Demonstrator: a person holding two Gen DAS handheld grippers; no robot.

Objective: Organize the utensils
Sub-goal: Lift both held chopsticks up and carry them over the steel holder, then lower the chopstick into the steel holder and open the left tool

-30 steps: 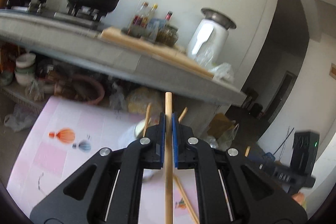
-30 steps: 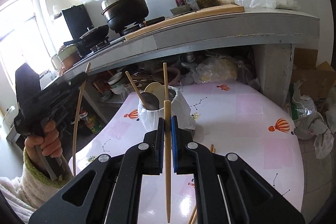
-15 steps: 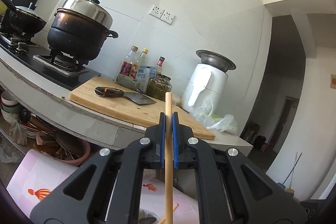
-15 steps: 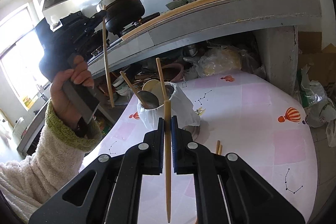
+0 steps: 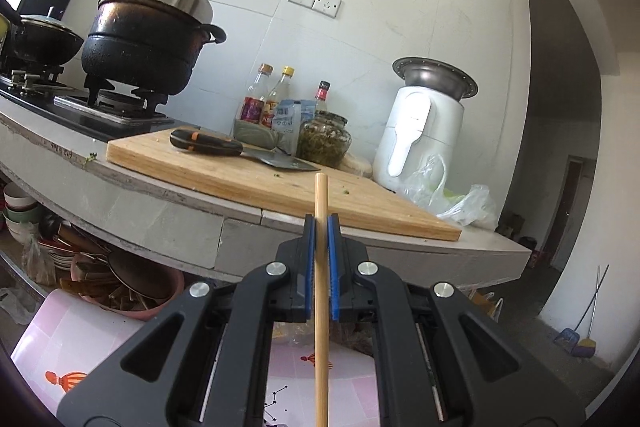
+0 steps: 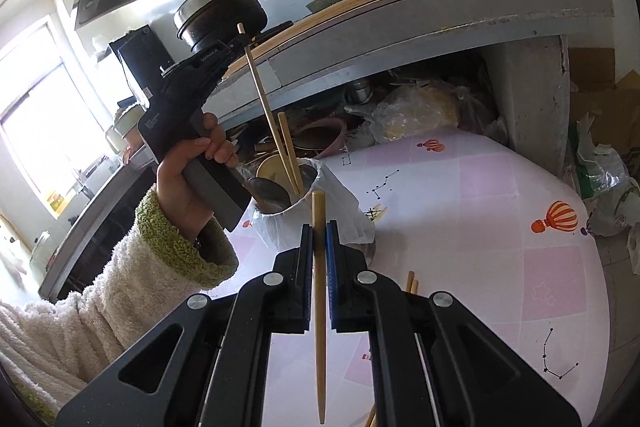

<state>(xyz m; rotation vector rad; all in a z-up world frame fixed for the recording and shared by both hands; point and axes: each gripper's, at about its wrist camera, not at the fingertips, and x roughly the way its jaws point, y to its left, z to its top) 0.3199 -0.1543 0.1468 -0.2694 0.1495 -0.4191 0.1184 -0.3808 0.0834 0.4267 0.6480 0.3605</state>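
Note:
My left gripper (image 5: pixel 320 239) is shut on a wooden chopstick (image 5: pixel 321 307) that runs upright between its blue pads. In the right wrist view a hand holds that left gripper (image 6: pixel 239 43) high at the left. Its chopstick (image 6: pixel 264 107) slants down into the mouth of the utensil holder (image 6: pixel 340 219), a metal cup wrapped in white plastic. Another chopstick (image 6: pixel 290 151) and a spoon (image 6: pixel 270 189) stand in the holder. My right gripper (image 6: pixel 319 247) is shut on a second chopstick (image 6: pixel 319 327), just in front of the holder.
The holder stands on a pink table (image 6: pixel 500 227) printed with balloons, and loose chopsticks (image 6: pixel 411 281) lie near my right gripper. Behind runs a grey counter (image 5: pixel 168 195) with a cutting board (image 5: pixel 248 179), a knife (image 5: pixel 208 147), a black pot (image 5: pixel 148 39) and bottles (image 5: pixel 276 99). Bowls and bags crowd the shelf below.
The left gripper moved right and over the holder, bringing its chopstick's lower end into the cup. Its view swung up from the table to the counter. The right gripper edged closer to the holder.

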